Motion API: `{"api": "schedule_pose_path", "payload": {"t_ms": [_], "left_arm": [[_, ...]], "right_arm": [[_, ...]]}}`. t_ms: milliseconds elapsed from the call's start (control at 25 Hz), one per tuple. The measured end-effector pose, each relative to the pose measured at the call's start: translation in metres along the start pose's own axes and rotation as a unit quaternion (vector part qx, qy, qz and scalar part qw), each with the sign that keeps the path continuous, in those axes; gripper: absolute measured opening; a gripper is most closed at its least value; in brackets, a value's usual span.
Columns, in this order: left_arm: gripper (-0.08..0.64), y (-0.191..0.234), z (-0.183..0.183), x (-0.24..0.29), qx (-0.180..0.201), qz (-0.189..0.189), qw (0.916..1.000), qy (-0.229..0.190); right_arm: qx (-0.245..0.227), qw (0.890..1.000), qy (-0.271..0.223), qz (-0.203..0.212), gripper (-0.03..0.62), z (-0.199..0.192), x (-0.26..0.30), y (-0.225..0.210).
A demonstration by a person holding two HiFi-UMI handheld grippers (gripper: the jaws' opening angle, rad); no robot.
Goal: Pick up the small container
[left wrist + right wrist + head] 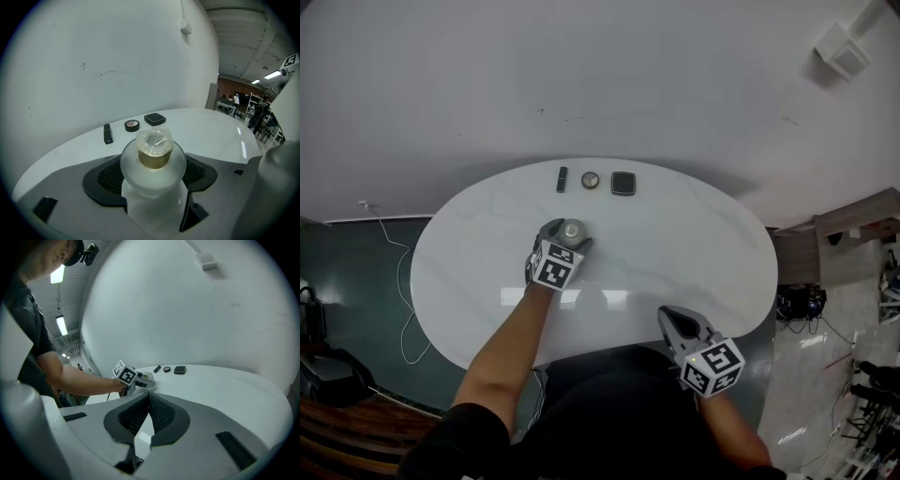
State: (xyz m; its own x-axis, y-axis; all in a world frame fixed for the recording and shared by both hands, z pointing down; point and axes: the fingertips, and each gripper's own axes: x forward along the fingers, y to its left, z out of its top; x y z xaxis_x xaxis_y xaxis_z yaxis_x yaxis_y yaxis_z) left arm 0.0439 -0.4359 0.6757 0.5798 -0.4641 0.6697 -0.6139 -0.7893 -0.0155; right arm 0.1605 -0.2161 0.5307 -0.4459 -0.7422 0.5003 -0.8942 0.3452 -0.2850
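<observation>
My left tool (153, 177) wide apart around small container (153, 147) at bench (703, 234) centre, not gripping. Off-centre closing may tip or shove it. Right tool (149, 399) together, empty.

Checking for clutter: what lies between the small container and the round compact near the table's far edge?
Nothing: the head view shows bare white tabletop between the small container and the round compact.
</observation>
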Motion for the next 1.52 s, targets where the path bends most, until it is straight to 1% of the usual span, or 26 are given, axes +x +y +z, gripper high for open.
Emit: {"api": "schedule_pose_path", "payload": {"t_ms": [560,760,920,1120,1520], "left_arm": [[0.347,0.001,-0.008,0.022,-0.007,0.001,0.9999,0.009],[0.347,0.002,-0.009,0.022,0.009,0.004,0.9998,0.018],[0.347,0.002,-0.011,0.02,0.014,0.002,0.9994,0.03],[0.347,0.0,-0.015,0.009,0.01,-0.006,0.9995,0.03],[0.347,0.006,-0.005,-0.032,0.011,0.009,0.9998,0.013]], "right_arm": [[0.013,1.0,0.009,-0.017,-0.005,-0.008,-0.007,-0.012],[0.012,1.0,0.012,-0.015,-0.005,-0.009,-0.007,-0.01],[0.01,1.0,0.011,-0.012,-0.005,-0.008,-0.006,-0.009],[0.007,1.0,0.005,-0.009,-0.005,-0.005,-0.007,-0.008],[-0.007,1.0,-0.012,0.019,-0.005,0.005,0.003,0.007]]}}
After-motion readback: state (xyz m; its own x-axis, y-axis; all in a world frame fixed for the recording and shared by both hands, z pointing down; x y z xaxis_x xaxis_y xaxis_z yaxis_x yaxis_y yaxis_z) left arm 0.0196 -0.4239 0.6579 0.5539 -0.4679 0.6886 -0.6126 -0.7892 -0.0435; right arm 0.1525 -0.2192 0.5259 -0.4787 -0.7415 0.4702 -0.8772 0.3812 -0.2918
